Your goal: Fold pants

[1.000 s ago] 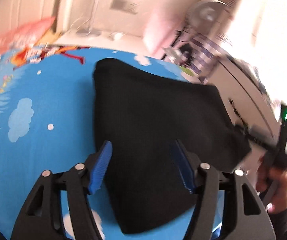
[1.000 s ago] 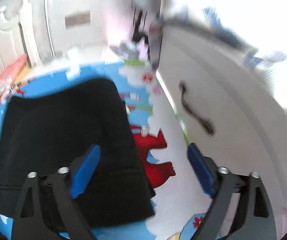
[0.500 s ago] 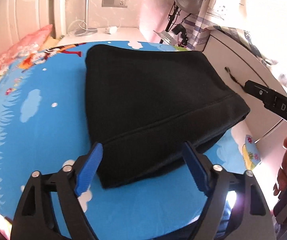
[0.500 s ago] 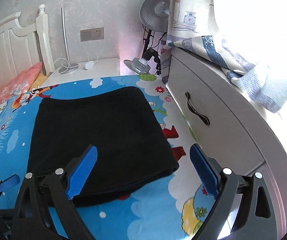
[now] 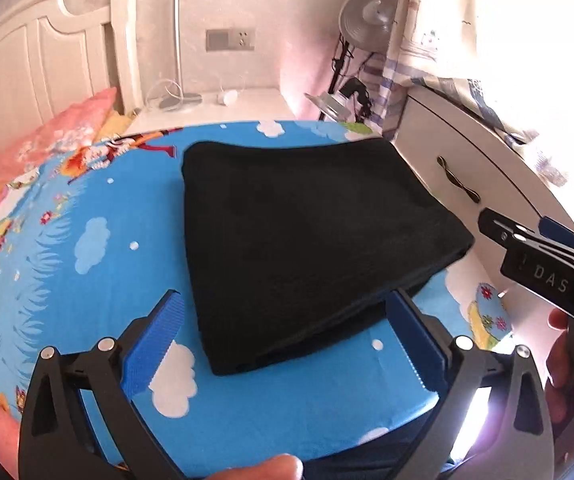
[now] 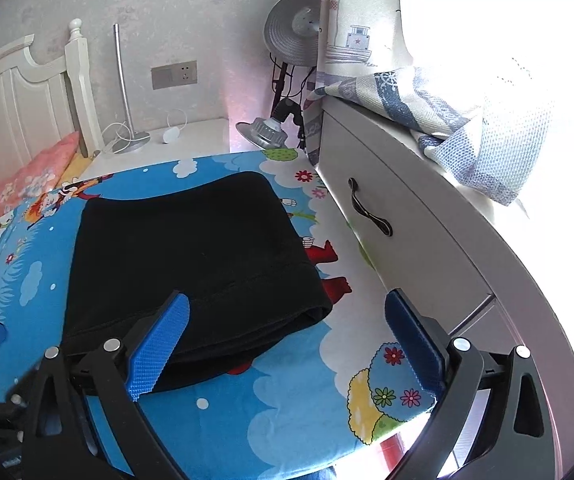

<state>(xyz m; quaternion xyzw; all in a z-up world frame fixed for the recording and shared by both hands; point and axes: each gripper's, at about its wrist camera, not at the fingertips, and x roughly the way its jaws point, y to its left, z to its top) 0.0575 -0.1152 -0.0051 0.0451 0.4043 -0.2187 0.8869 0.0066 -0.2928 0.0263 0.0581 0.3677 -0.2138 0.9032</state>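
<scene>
the left wrist view looks forward and down from just above the near edge of the bed (image 5: pixel 67 248), facing the headboard (image 5: pixel 39 64) and wall. the right wrist view faces the same way from a spot further right, close beside the dresser (image 6: pixel 415 216). both share the pants (image 5: pixel 307 240), the lamp (image 6: pixel 293 32) and the wall socket (image 5: pixel 231 40).

A blue cartoon-print bedsheet (image 6: pixel 271 408) with clouds and flowers covers the bed. A pink floral pillow (image 5: pixel 31 148) lies against the white headboard (image 5: pixel 35 80). Beyond the bed, a white nightstand (image 6: pixel 191 136) carries a slim lamp (image 6: pixel 125 92) and a cable, below a wall outlet (image 6: pixel 175 74). A round fan (image 6: pixel 291 32) stands beside a white drawer cabinet (image 6: pixel 407 240) with a dark handle (image 6: pixel 369 208); a nautical-print curtain (image 6: pixel 427 104) drapes over its top.
</scene>
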